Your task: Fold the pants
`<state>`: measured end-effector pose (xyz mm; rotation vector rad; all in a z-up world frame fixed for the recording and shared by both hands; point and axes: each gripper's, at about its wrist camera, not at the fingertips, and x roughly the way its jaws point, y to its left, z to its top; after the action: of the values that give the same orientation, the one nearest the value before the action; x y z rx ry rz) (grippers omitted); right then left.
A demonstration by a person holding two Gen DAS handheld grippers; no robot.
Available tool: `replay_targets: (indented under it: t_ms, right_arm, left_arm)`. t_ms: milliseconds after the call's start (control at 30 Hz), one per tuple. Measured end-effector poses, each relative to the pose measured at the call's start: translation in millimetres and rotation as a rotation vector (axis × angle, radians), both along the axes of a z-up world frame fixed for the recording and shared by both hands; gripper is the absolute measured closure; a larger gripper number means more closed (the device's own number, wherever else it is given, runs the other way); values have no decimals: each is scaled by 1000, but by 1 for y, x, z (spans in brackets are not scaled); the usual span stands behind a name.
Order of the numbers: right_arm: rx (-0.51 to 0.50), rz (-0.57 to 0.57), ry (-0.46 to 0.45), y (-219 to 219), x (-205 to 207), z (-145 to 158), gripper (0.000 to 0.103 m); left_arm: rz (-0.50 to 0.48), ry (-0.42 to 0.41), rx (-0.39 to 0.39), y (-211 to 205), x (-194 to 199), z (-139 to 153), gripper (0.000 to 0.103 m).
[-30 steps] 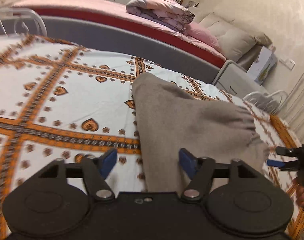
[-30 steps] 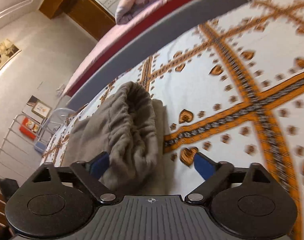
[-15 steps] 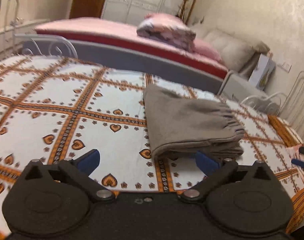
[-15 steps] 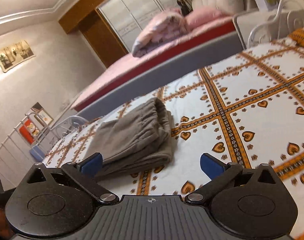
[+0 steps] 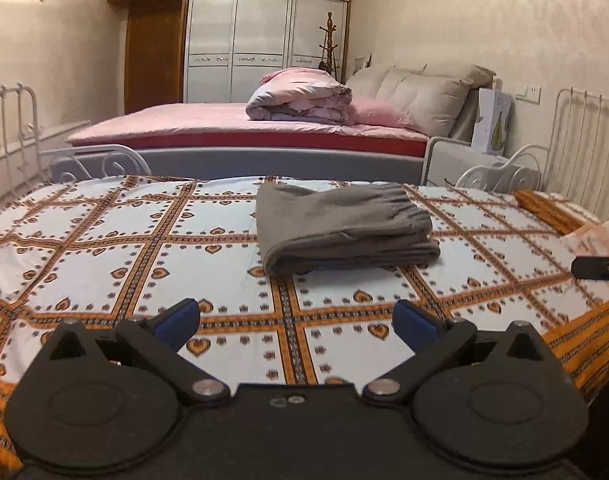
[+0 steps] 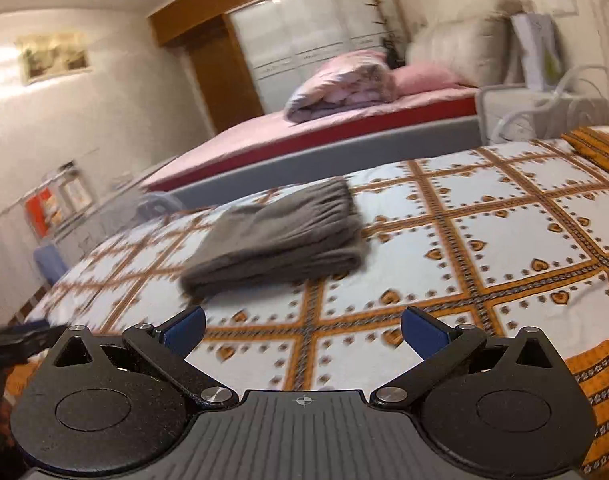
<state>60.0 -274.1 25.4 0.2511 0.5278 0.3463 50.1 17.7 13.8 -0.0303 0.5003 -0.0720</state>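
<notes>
Between my left gripper's (image 5: 296, 316) blue pads I see only bedspread (image 5: 104, 240); its jaws stand apart, gripping nothing. My right gripper (image 6: 303, 325) likewise gapes wide. Ahead, well apart from both, the folded grey pants (image 5: 344, 228) lie on the patterned cover.

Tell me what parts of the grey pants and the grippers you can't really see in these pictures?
- Pants, left wrist view: inner layers and legs hidden under the top fold.
- Pants, right wrist view: motion blur smears the waistband.
- Right gripper, left wrist view: cut off by the right edge.
- Left gripper, right wrist view: blurred, cut off by the left edge.
</notes>
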Motion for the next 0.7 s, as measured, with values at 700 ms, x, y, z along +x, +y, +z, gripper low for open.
replay_targets:
  t_ms: [700]
  right_arm:
    - [-174,41,-124,31,-21,-6,0]
  left_arm:
    - [-49,17,4,-52,2,-5,6]
